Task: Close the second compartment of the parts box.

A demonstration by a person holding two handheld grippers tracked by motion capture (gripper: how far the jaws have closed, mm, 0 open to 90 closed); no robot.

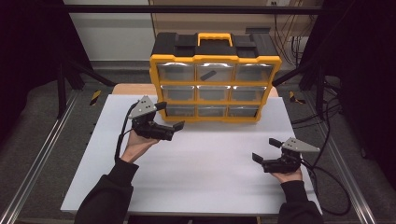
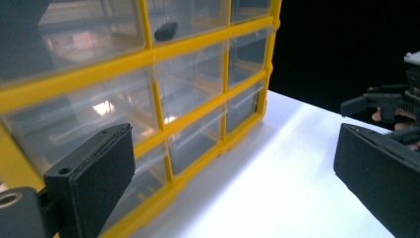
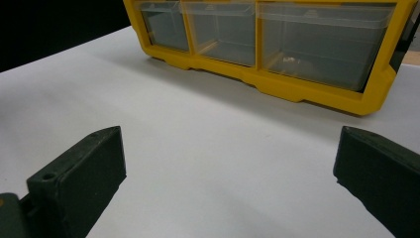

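Observation:
A yellow-framed organizer [image 1: 154, 88] with nine clear drawers and a black top stands upright at the back of the white board [image 1: 201, 163]. A small dark object [image 1: 208, 74] lies in its top middle drawer, also seen in the left gripper view [image 2: 166, 30]. My left gripper [image 1: 170, 115] is open and empty just in front of the organizer's lower left corner; its jaws [image 2: 235, 148] stand wide beside the drawers [image 2: 198, 89]. My right gripper [image 1: 265, 150] is open and empty low over the board at the right, facing the bottom row of drawers [image 3: 307, 44], with bare board [image 3: 228, 158] between its jaws.
The yellow carry handle [image 1: 215, 37] sits on the organizer's top. Aluminium rails [image 1: 42, 154] run along both sides of the table. Cables [image 1: 327, 177] trail off the right edge. The other hand's gripper [image 2: 381, 101] shows far off in the left gripper view.

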